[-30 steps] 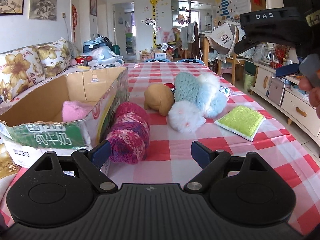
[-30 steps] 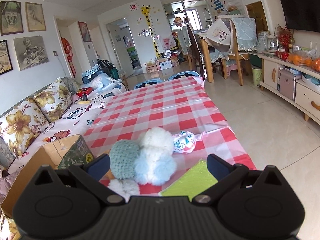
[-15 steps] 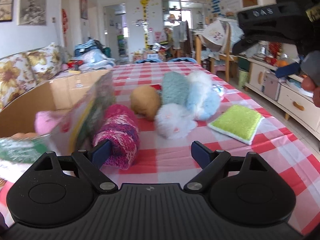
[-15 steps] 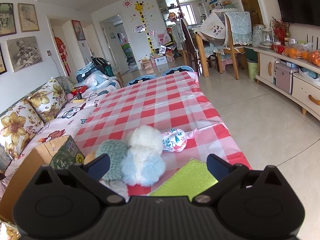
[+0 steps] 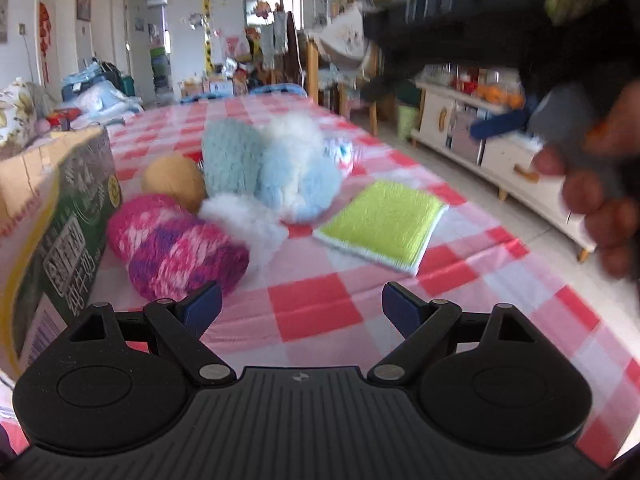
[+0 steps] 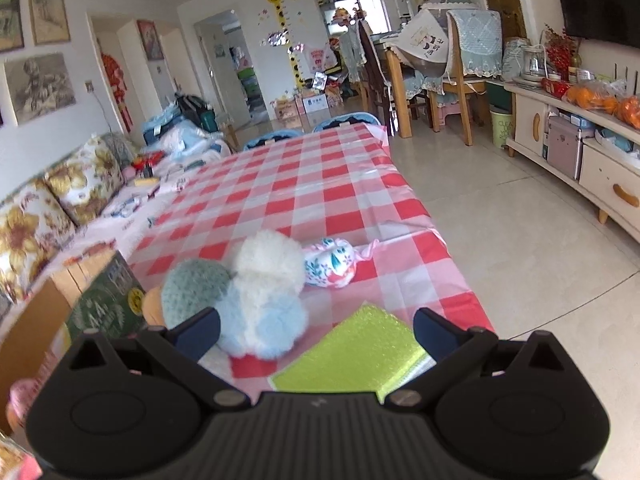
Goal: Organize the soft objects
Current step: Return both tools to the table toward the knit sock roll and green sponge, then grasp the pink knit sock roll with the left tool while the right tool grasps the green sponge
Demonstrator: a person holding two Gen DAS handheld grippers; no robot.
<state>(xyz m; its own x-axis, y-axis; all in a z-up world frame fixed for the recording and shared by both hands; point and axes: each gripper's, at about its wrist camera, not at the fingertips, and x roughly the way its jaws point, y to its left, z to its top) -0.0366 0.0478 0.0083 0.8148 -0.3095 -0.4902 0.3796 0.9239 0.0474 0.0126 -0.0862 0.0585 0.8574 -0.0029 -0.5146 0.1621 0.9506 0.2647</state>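
Both claws, left claw (image 5: 302,304) and right claw (image 6: 316,330), hang spread and empty over the tabletop (image 5: 320,312), since the yarn skein (image 5: 176,246) (pink-purple) lies beside the cardboard box (image 5: 60,216), presumably awaiting sorting.

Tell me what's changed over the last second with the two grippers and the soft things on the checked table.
The left gripper swung right and closer, pushing the green-printed cardboard box to the view's left edge. The right gripper sank toward the lime-green square sponge pad. Nothing was grasped or released; both sets of fingers stayed open. The pink-and-purple yarn roll, fluffy blue-and-white plush and pad stayed put.
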